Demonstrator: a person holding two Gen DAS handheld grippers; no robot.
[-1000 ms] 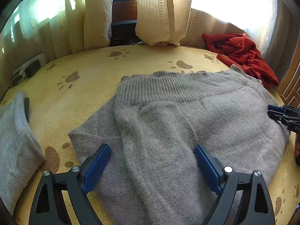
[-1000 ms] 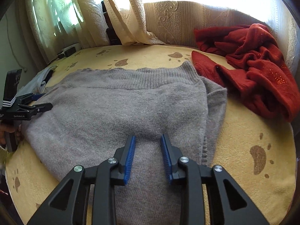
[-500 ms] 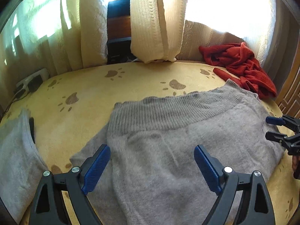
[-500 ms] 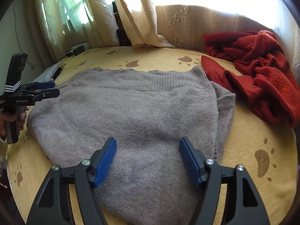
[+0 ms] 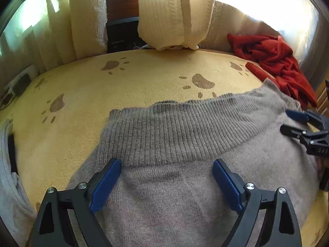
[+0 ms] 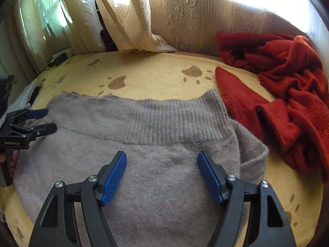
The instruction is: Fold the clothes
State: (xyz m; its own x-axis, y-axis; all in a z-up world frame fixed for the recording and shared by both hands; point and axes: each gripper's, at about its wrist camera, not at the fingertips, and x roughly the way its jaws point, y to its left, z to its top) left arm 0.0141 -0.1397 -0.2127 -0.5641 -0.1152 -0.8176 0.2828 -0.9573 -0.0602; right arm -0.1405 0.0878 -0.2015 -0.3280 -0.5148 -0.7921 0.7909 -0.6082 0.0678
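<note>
Grey knitted sweater (image 5: 185,177) is lying flat on the yellow paw-print bedspread (image 5: 115,86), already doubled over, with its ribbed band (image 5: 174,131) facing the far side and a folded-in sleeve (image 6: 253,160) peeking out along its right edge; that neat, flattened lie suggests it is being made ready for another fold. Left tongs (image 5: 166,175) are hovering over the left part of the sweater just below the ribbing, blue pads wide apart and gripping nothing. Right tongs (image 6: 162,170) are hanging over the right part in the same way, spread apart with only the flat knit beneath them, not pinched; I judge both are lining up to take the fabric together. A person's fingers (image 6: 12,160) are showing on the left handle. Close to the sweater's right side, a crumpled red sweater (image 6: 287,94) is lying in a heap, its sleeve almost touching the ribbed corner, which could be crowding a fold that way. A light grey garment (image 5: 10,185) is sitting at the bed's left edge, cream curtains (image 5: 170,12) are hanging behind, and a power strip (image 5: 18,82) is lying at the far left.
</note>
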